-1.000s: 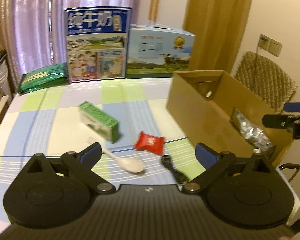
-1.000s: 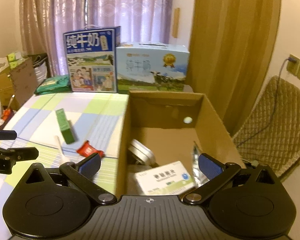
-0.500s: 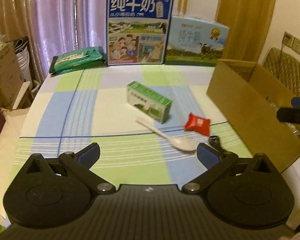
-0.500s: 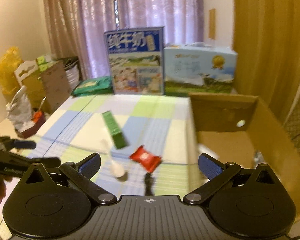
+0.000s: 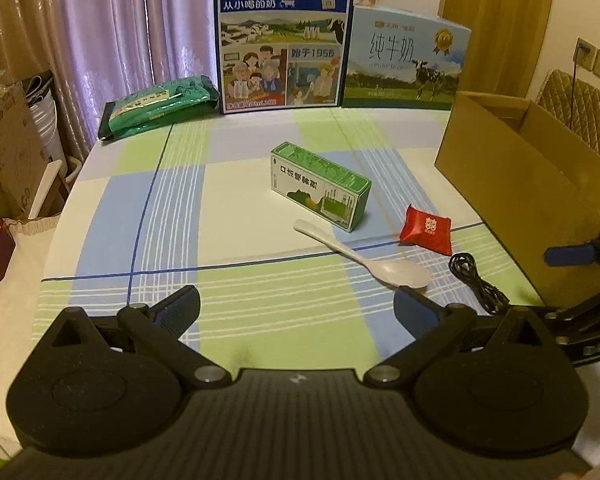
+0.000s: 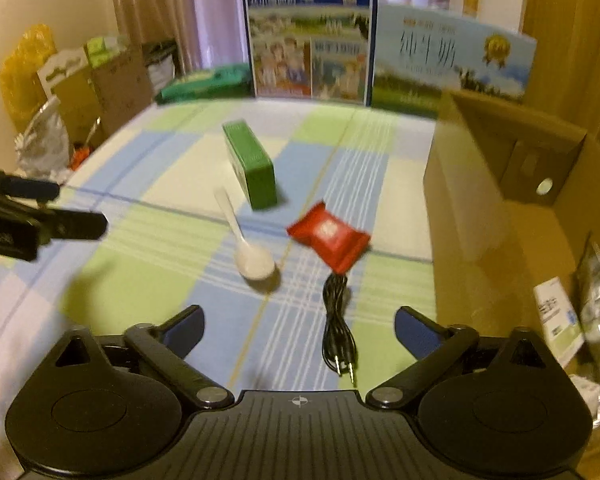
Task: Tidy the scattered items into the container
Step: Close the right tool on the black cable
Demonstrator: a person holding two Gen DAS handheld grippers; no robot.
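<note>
Your left gripper (image 5: 296, 306) hangs above the near edge of the checked tablecloth (image 5: 172, 208) with its jaws wide apart and nothing between them. Your right gripper (image 6: 298, 322) is likewise spread wide and empty, low over the cloth beside the cardboard box (image 6: 480, 216).

From the left wrist view, the green carton (image 5: 320, 186) lies on its side at about 12 o'clock. The white spoon (image 5: 364, 256) lies just in front of it at 1 o'clock, bowl toward you. The red sachet (image 5: 426, 230) sits at 2 o'clock, near the box wall, and the black cable (image 5: 476, 280) lies just this side of it.

From the right wrist view, the cable runs straight ahead at 12 o'clock, its plugs nearest you and its far end touching or just short of the sachet; that view is too blurred to tell which. The spoon is at 11 o'clock, with the carton beyond it.

The box stands open at 3 o'clock; inside it you can see a white packet (image 6: 556, 320) and a silvery bag (image 6: 598, 300). Two milk cases (image 5: 284, 36) stand upright at the far edge of the table.
</note>
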